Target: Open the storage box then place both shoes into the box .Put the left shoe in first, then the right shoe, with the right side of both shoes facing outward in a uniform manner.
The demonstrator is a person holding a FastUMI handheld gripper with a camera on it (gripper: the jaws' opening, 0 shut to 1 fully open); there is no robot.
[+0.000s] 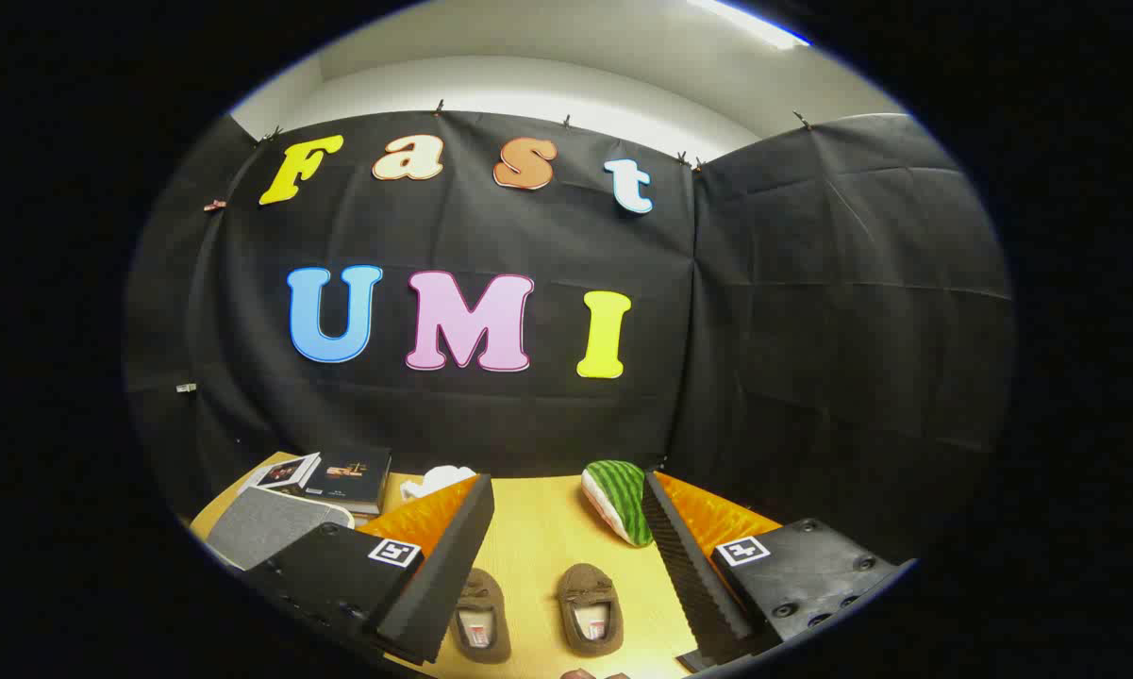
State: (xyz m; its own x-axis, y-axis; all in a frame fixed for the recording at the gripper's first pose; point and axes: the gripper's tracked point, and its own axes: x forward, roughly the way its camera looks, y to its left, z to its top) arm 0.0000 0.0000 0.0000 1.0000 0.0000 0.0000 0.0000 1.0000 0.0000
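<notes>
While claw [566,575] gapes: shoes [533,613] between fingers, seemingly untouched.

Light wooden table [547,528], several things resting on it.
Two brown shoes [535,613] side by side; beyond, watermelon-patterned plush [620,500], white object [443,479], books [330,474], grey box [269,528].

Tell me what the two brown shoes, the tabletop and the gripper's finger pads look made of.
Shoes: soft, matte, suede-like fabric, probably; fuzzy, no shine.
Tabletop: pale wood or wood-look laminate; faint grain, slight sheen.
Finger pads: black rubber or foam, likely; one face shows fine ribbing. The gripper is open, with the shoes between its fingers.
</notes>
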